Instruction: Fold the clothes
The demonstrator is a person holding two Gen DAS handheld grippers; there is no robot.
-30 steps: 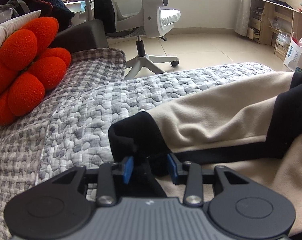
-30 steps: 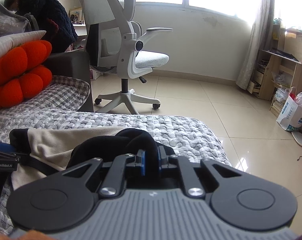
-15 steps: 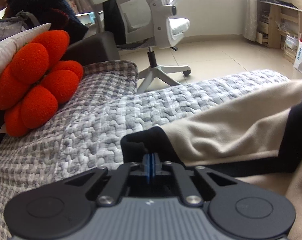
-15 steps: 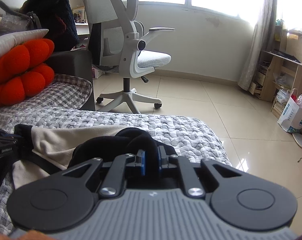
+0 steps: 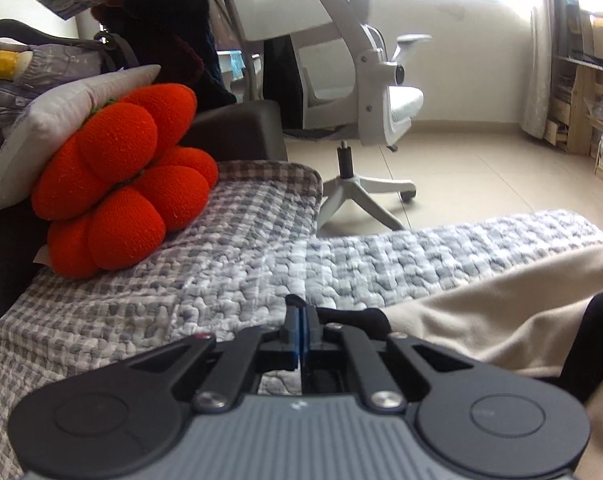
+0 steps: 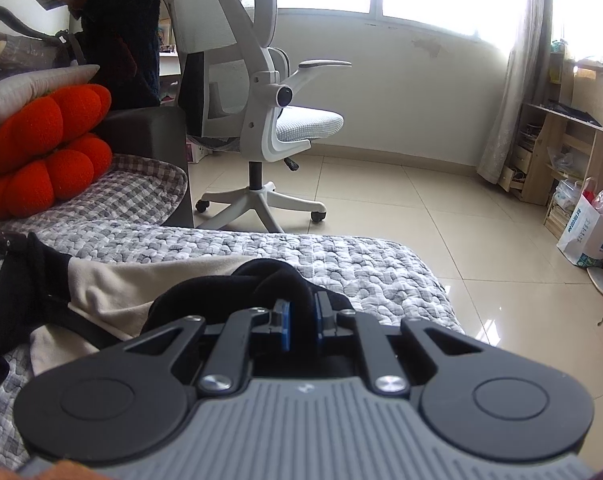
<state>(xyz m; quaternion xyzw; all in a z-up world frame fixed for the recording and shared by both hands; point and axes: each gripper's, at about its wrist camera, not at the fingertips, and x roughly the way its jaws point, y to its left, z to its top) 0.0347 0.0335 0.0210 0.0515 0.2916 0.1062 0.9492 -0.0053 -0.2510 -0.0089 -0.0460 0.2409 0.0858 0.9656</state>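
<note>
Left wrist view: the left gripper [image 5: 300, 322] pinches a black cuff [image 5: 357, 317] of the cream garment [image 5: 481, 312], which lies on the grey quilt [image 5: 237, 280]. The right gripper [image 6: 301, 316] squeezes its black collar [image 6: 269, 280], near the quilt's right edge.

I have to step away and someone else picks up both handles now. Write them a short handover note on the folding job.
Left tongs: have just closed, pinching the garment's black cuff at its left end.
Right tongs: clamped on a thick black fold at the garment's right end.
Beige and black garment: lies spread across the grey quilt, held at both ends.
Done: both grips taken.
Left: lift, make the folds, lay it flat; no fold shows yet.
</note>
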